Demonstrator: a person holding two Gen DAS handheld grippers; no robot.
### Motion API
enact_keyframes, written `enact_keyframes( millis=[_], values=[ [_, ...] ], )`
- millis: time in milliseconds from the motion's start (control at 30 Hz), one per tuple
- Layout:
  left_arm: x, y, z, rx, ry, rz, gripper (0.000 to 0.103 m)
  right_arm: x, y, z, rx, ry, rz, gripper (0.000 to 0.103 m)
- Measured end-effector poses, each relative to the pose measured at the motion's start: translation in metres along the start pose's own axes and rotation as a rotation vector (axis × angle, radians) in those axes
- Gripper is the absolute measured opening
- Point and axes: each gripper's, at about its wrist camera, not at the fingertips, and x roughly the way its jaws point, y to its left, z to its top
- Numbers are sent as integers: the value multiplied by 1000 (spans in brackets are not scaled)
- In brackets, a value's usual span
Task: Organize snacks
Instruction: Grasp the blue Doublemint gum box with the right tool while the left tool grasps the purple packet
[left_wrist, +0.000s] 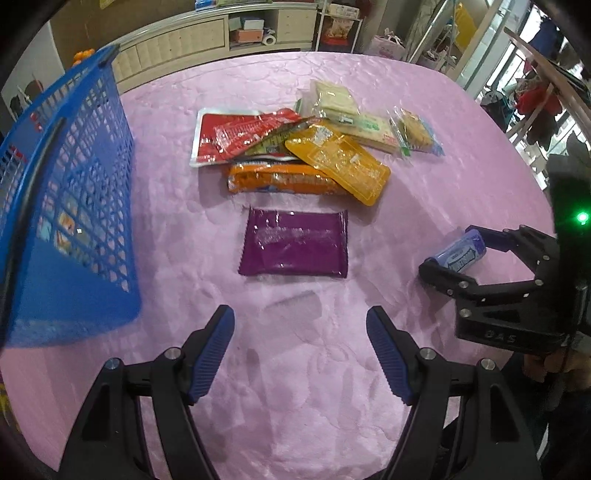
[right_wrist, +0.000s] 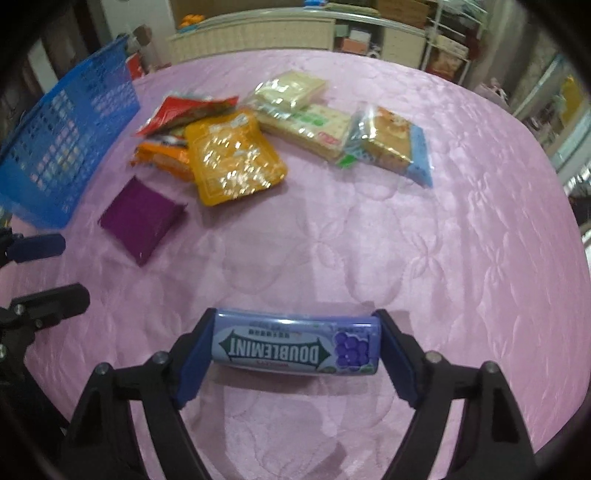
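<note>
We are closing our right gripper (right_wrist: 295, 347) on the purple Doublemint box (right_wrist: 297, 349), its blue pads touching both ends of the box as it is lying on the pink tablecloth (right_wrist: 424, 240). Our left gripper (left_wrist: 300, 350) is hanging wide with nothing between its pads, the purple packet (left_wrist: 294, 246) lying just ahead of them. Beyond that packet the snack pile (left_wrist: 306, 147) is sitting, and the blue basket (left_wrist: 70, 206) is standing off to the left of these jaws.

Both wrist cameras look steeply down, close over the pink table (left_wrist: 406, 92), sharing the snack pile (right_wrist: 236, 158)
</note>
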Motion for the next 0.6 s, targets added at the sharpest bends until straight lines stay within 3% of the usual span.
enact_keyframes(
  millis=[133,233,400,600],
  values=[
    [2,1,13,37,-3,10,72,-6,-1,1,42,-21,36,84],
    [7,1,24,65,0,-23,72,-8,2,2,47,-28,45,85],
    [18,-2,38,131,4,-29,72,-14,-7,5,87,-77,9,85],
    [35,-10,49,198,25,-49,72,-8,-18,9,113,-71,12,85]
  ],
)
